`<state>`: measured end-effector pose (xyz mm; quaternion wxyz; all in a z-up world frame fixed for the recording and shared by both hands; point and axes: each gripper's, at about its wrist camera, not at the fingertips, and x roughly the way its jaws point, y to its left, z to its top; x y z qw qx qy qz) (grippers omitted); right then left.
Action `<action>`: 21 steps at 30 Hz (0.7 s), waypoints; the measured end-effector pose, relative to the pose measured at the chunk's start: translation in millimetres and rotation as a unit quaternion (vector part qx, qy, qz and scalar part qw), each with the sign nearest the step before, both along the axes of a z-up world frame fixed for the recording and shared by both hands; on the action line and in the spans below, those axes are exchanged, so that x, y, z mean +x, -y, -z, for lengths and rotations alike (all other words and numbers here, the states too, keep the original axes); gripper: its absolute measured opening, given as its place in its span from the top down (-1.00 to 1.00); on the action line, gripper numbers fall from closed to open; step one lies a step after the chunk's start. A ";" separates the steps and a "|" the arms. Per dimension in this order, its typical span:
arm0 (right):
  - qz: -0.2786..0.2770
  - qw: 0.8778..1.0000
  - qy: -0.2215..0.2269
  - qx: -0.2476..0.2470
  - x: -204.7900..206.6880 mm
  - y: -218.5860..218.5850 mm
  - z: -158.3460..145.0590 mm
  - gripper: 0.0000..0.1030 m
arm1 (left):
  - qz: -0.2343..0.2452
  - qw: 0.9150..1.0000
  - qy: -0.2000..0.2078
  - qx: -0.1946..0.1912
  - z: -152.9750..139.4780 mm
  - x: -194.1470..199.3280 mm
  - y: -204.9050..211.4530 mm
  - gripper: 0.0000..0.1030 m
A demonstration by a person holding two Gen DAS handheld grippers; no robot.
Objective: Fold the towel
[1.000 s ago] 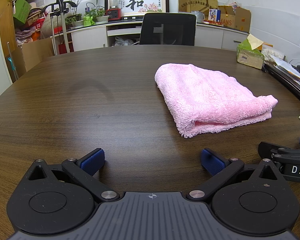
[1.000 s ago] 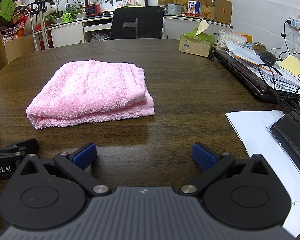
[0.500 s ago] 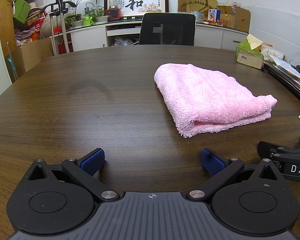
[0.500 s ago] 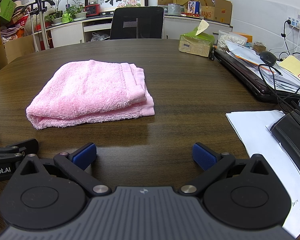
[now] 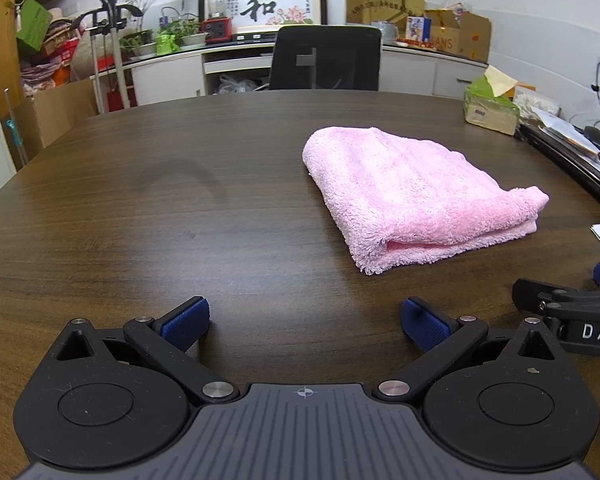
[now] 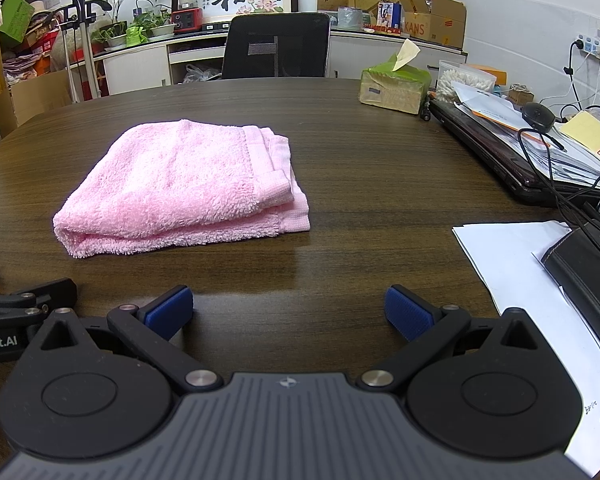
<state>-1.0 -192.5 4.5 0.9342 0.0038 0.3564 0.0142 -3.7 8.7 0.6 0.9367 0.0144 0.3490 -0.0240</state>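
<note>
A pink towel (image 5: 412, 196) lies folded into a thick rectangle on the dark wooden table (image 5: 180, 208). In the right wrist view the towel (image 6: 188, 184) sits ahead and to the left, its hemmed edges stacked on the right side. My left gripper (image 5: 305, 322) is open and empty, low over the table, short of the towel and left of it. My right gripper (image 6: 288, 312) is open and empty, near the table's front, right of the towel. Each gripper shows at the edge of the other's view.
White papers (image 6: 512, 264) and a black folder (image 6: 584, 268) lie at the right. A laptop with papers and cables (image 6: 532, 152) and a green tissue box (image 6: 396, 84) stand further back right. A black office chair (image 6: 276, 46) stands behind the table.
</note>
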 end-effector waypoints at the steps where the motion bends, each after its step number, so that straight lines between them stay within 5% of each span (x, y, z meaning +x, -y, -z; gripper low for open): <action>1: 0.000 1.000 0.000 0.000 0.1 -0.1 0.0 -1.00 | 0.004 1.000 -0.001 -0.001 -0.2 -0.6 -1.5 -1.00; 11: -0.006 1.000 -0.001 -0.002 1.2 4.6 0.1 -1.00 | 0.000 1.000 0.023 0.006 -8.7 -4.1 -47.8 -1.00; 21: 0.007 1.000 -0.004 0.002 15.7 72.6 -0.1 -0.99 | -0.069 0.997 0.024 0.022 -11.8 15.7 -120.7 -1.00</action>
